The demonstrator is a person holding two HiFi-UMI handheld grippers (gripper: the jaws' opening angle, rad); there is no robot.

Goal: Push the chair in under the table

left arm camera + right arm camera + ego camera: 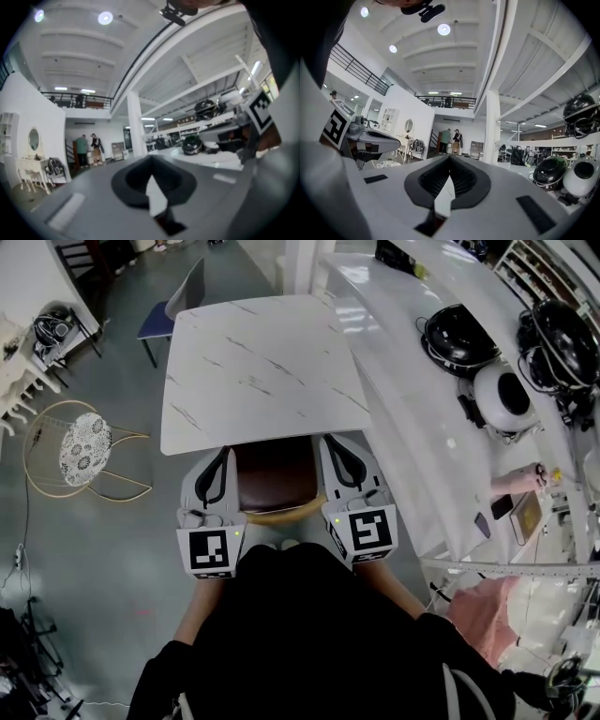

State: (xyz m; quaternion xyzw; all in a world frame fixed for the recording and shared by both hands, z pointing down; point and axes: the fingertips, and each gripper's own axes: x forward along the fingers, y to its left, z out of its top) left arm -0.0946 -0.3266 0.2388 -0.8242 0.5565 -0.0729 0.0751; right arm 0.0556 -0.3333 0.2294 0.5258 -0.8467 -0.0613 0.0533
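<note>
Between left tool (225, 456), right tool (332, 442): chair (276, 480)

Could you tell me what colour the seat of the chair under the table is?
The seat is dark brown with a tan edge, clearest in the head view.

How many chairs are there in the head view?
3: a brown chair tucked under the near edge of the white table, a blue chair at its far left corner, and a gold wire chair standing apart to the left. Others may be hidden.
</note>
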